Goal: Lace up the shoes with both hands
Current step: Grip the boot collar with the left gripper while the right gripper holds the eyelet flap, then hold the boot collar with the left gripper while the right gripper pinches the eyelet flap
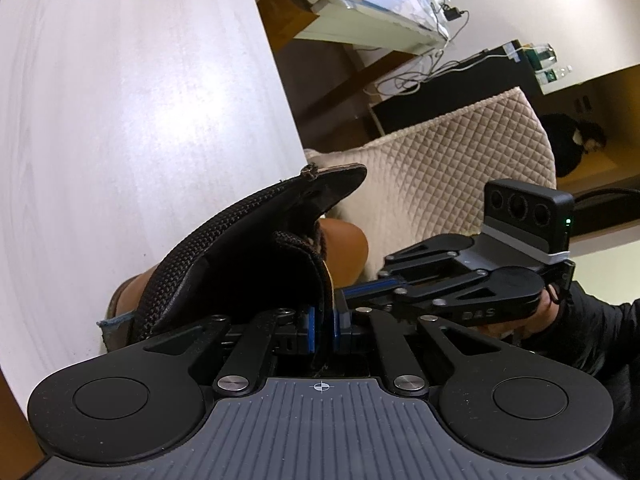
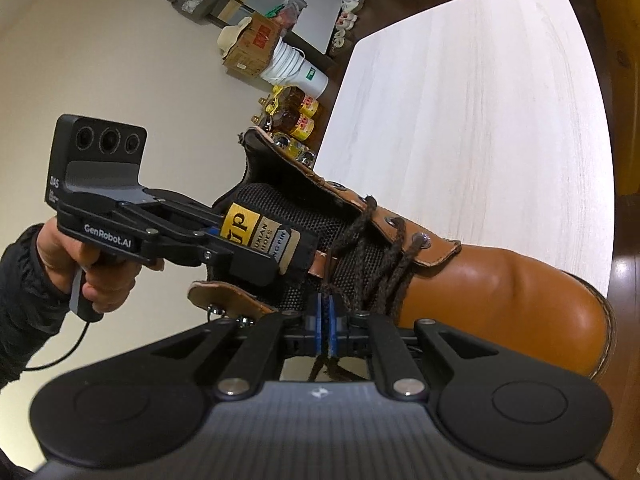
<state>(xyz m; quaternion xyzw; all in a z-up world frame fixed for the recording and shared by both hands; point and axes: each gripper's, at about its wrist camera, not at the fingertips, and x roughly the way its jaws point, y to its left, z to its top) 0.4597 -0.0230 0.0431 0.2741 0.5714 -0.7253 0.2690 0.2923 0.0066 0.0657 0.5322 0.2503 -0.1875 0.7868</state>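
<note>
Right gripper, nearest, was clenched on the dark brown lace at the boot's throat. Left gripper gripped the black mesh tongue, pads pressed on its edge. The tan leather boot lay on its side at the near end of the pale wooden table.

White table, quilted chair, cardboard box, bottles.

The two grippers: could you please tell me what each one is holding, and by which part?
The left gripper pinches the boot's tongue at its top edge, by the label. The right gripper is shut on the dark lace, just below the lowest crossing.
</note>
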